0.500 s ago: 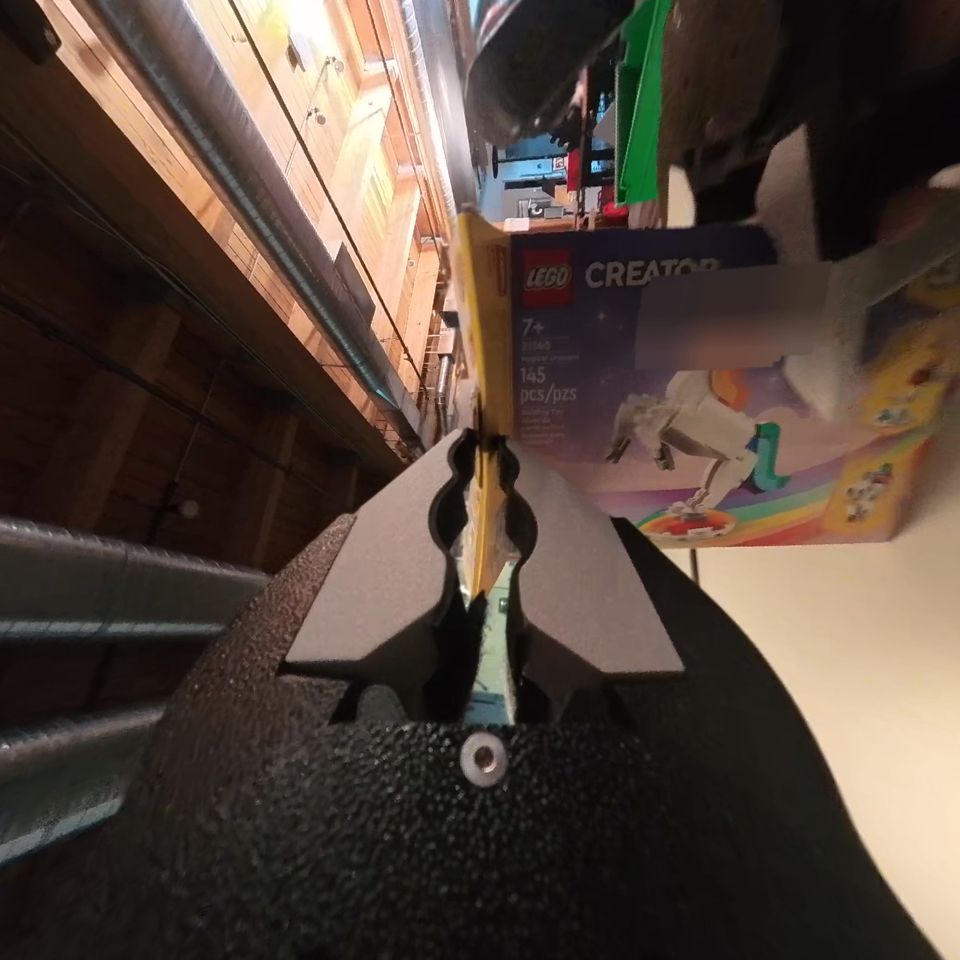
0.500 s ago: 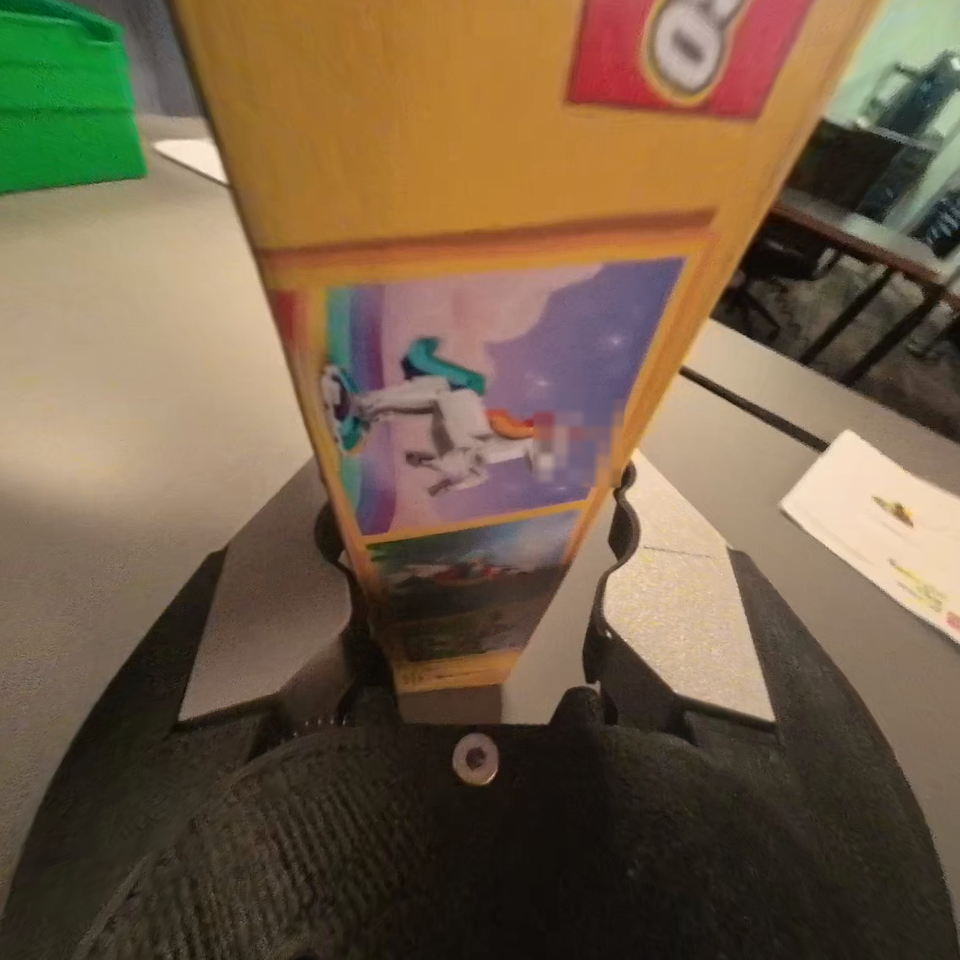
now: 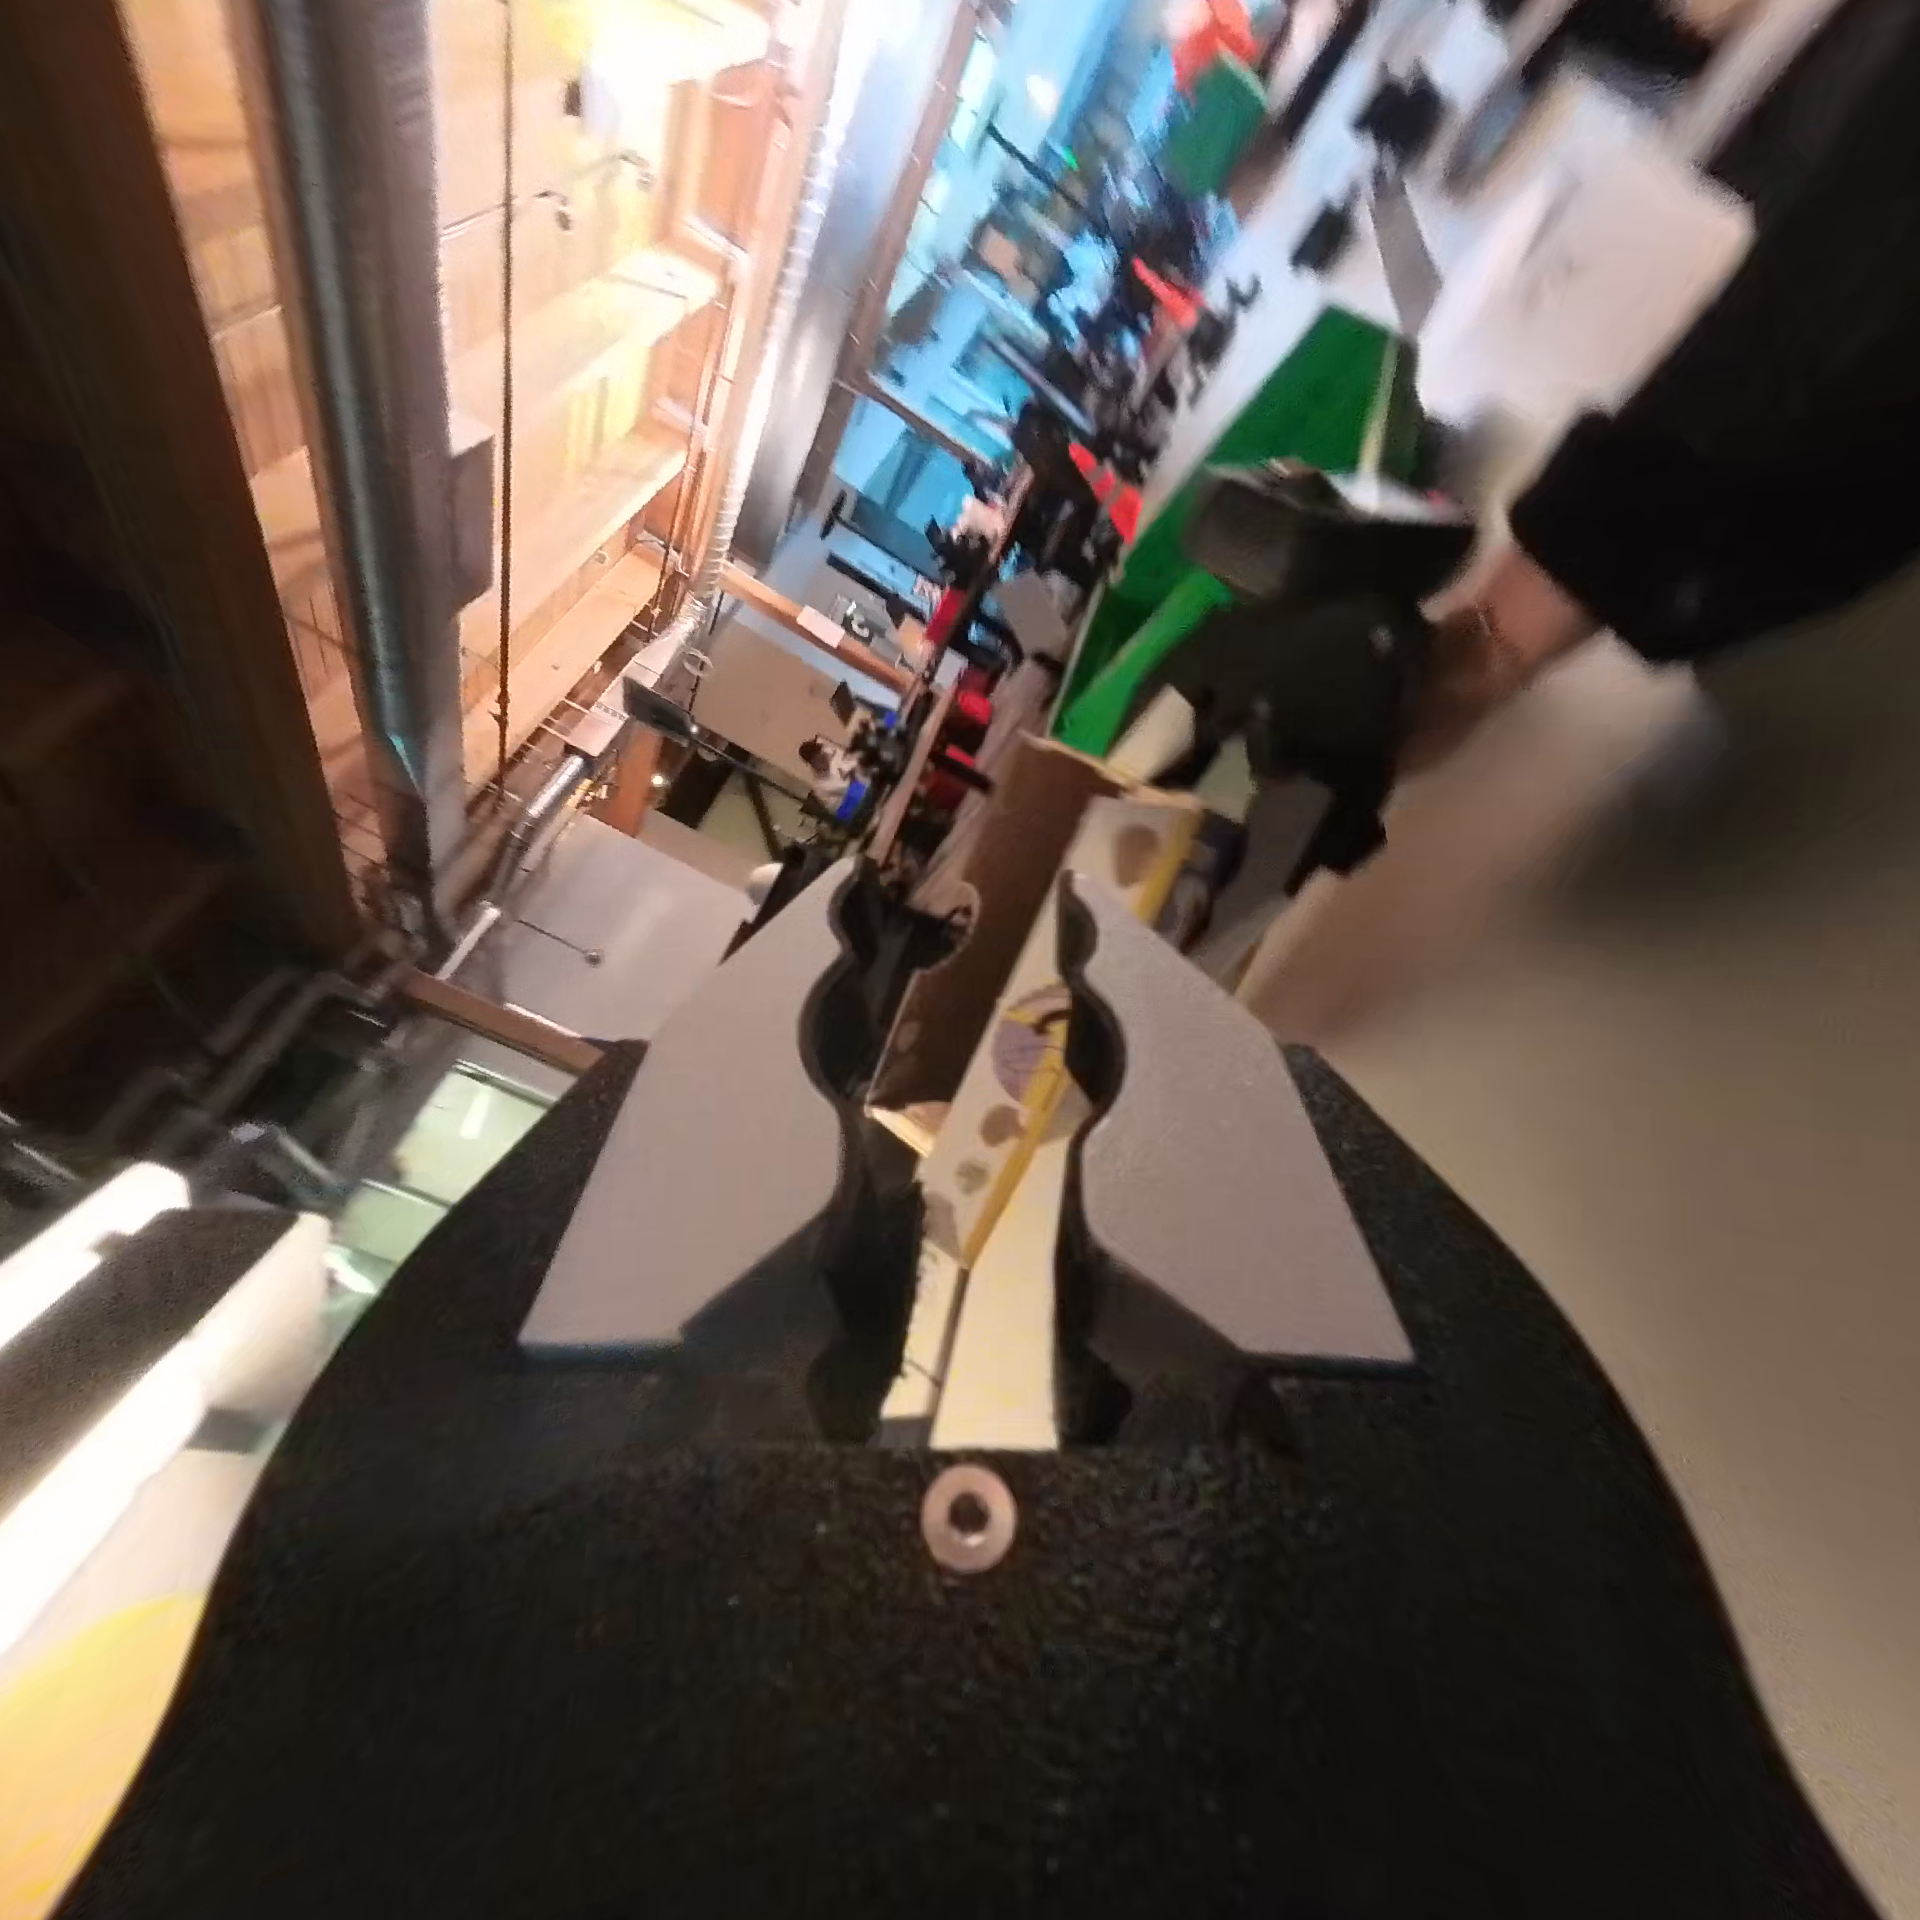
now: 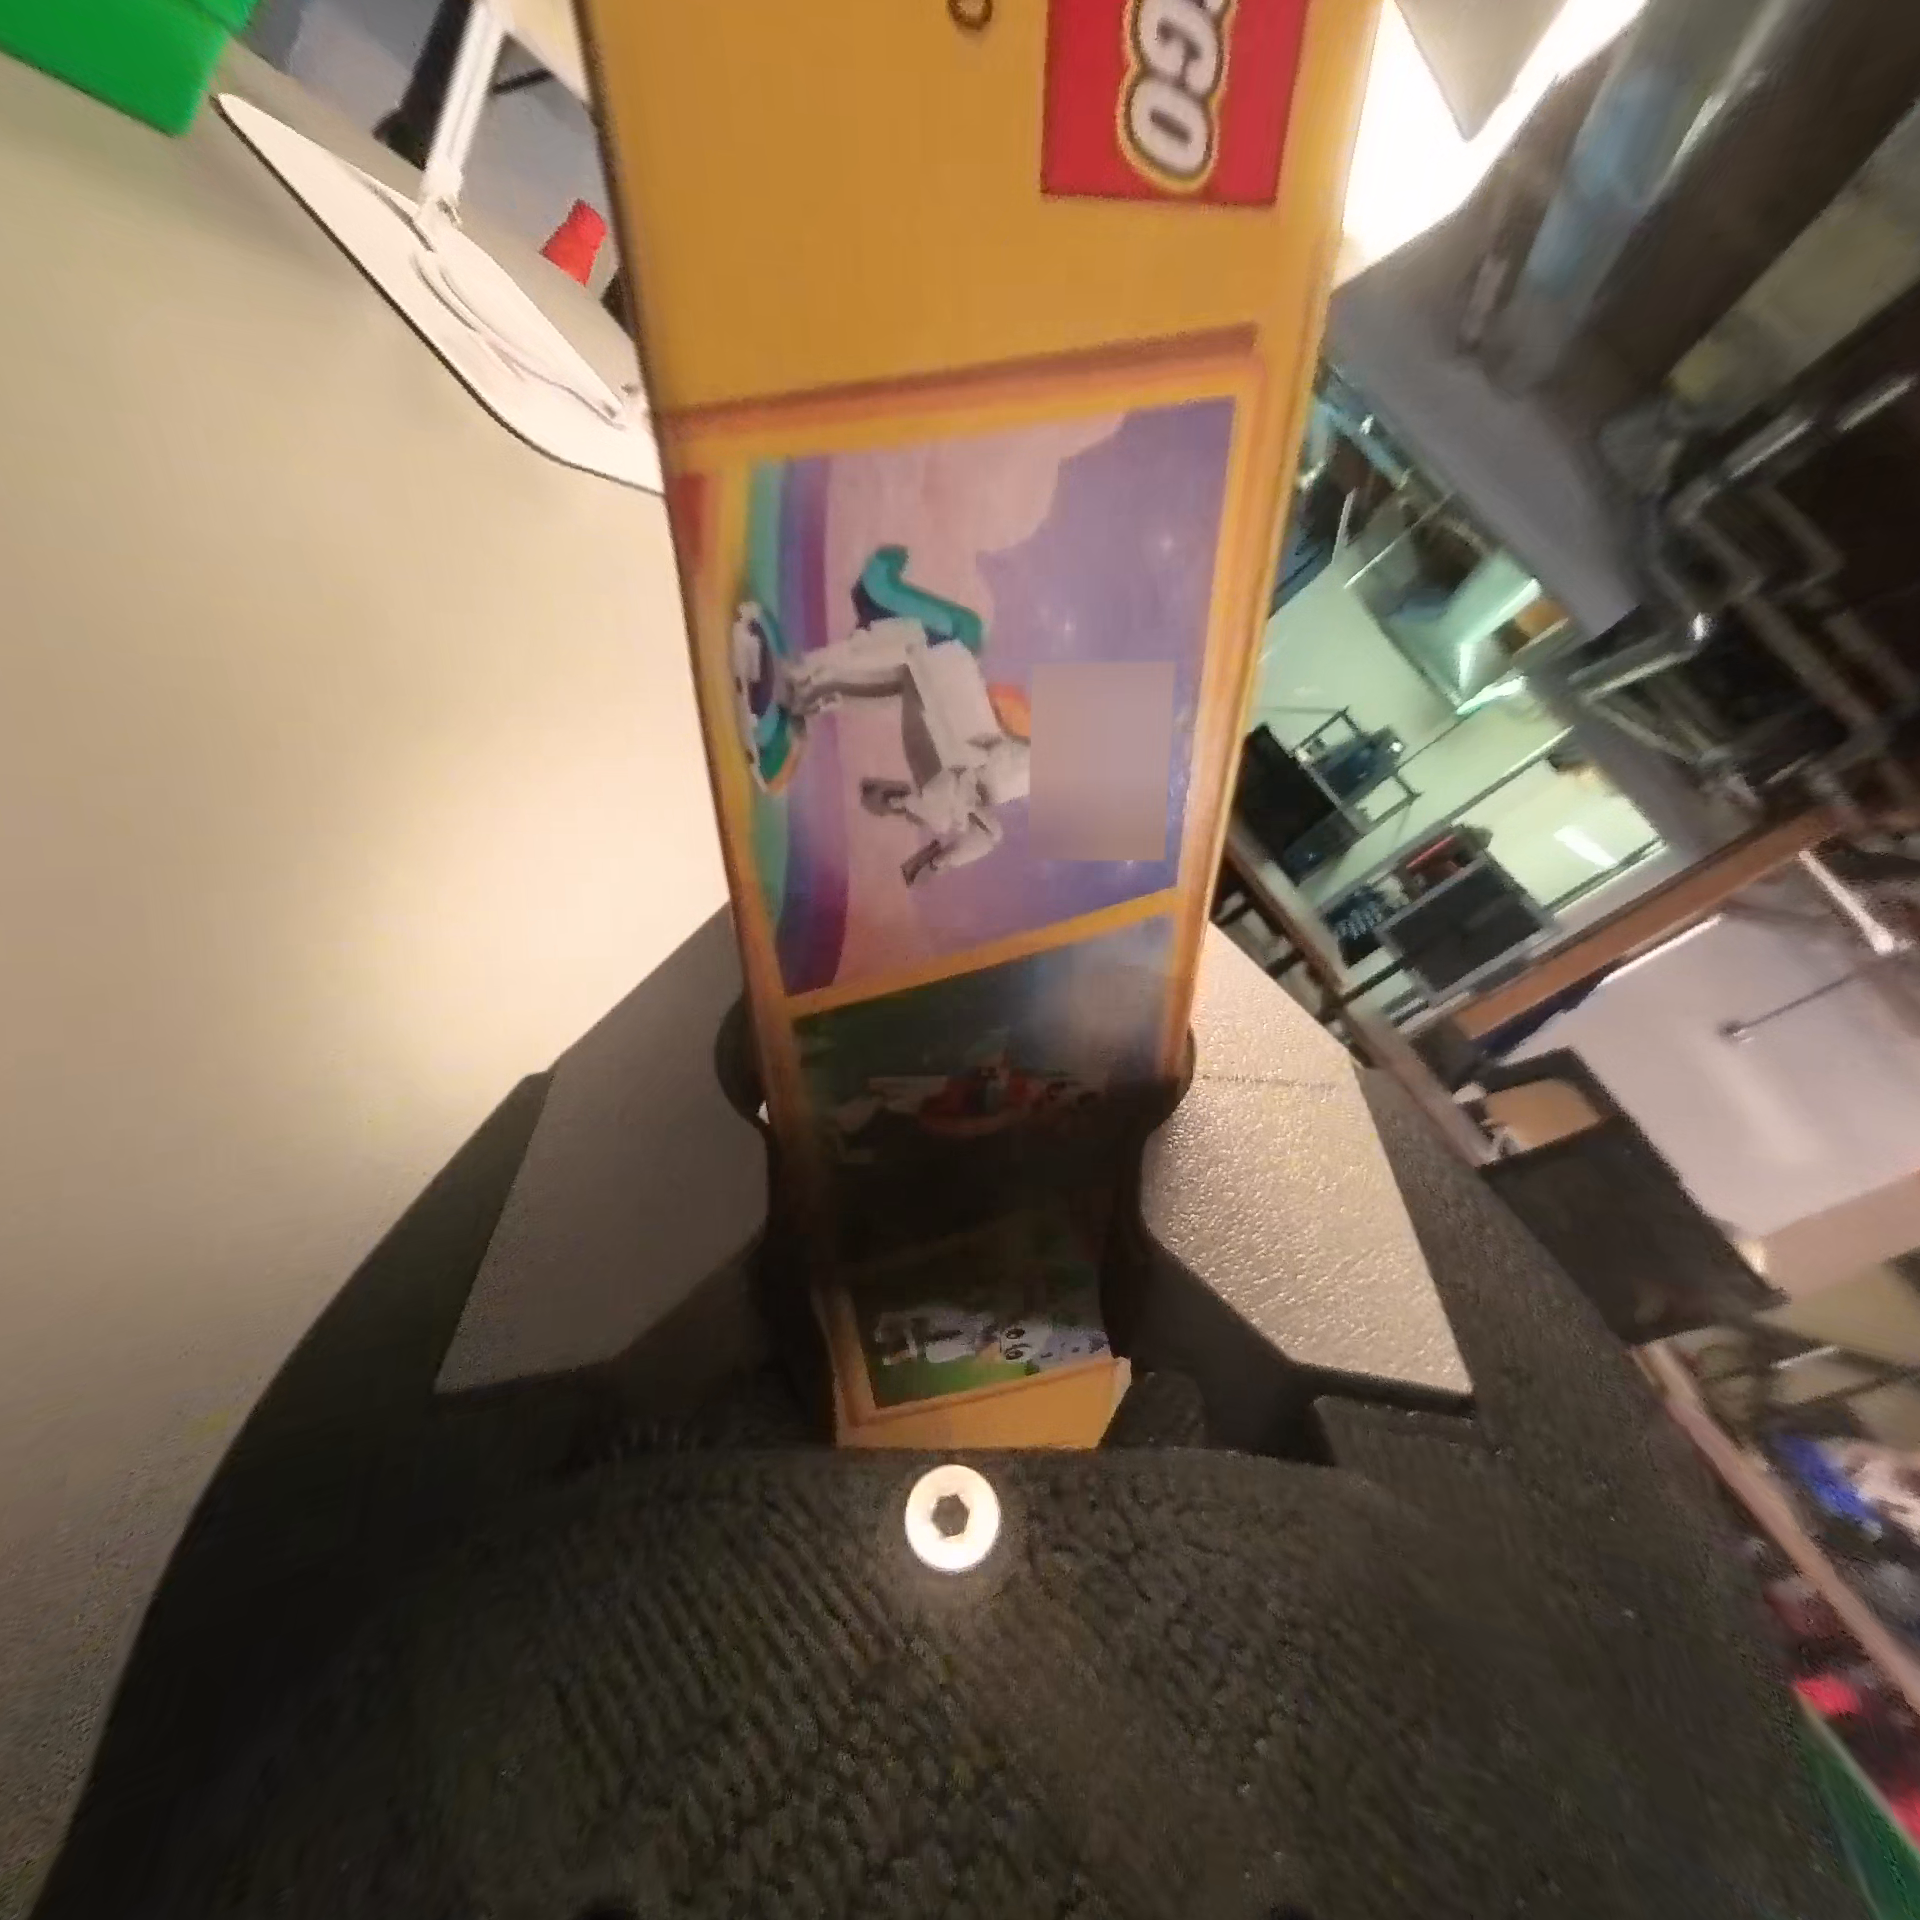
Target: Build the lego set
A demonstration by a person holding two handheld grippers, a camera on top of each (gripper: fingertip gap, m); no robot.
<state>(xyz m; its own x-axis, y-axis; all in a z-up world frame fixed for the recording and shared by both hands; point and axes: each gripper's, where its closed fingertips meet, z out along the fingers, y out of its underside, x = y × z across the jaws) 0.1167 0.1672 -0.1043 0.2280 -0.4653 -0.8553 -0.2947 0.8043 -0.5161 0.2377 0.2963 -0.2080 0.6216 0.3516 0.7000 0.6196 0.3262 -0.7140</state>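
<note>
The right gripper is clamped on the narrow yellow side of the lego box; both jaws press against the box's edges, and the near end of the box reaches back almost to the screw in the gripper body. The box stands up out of the jaws, lifted above the pale table. This side carries a red square logo near the top, a picture of a white toy horse with a teal tail on a purple background, and two smaller pictures below it, the lowest half hidden between the jaws. A mosaic patch covers part of the horse picture.

In the left wrist view the picture is blurred. The left gripper has its jaws set apart, with a gap showing on the left side. Between them sits an opened end of the box: a brown cardboard flap showing its unprinted inner face, and beside it a white and yellow printed panel that runs back into the gripper. Whether the jaws actually pinch the flap cannot be told. What is inside the box is not visible from either view.

Farther off in the left view, the right gripper and a person's hand in a dark sleeve hold the far end of the box, with a green bin behind them on the table.
</note>
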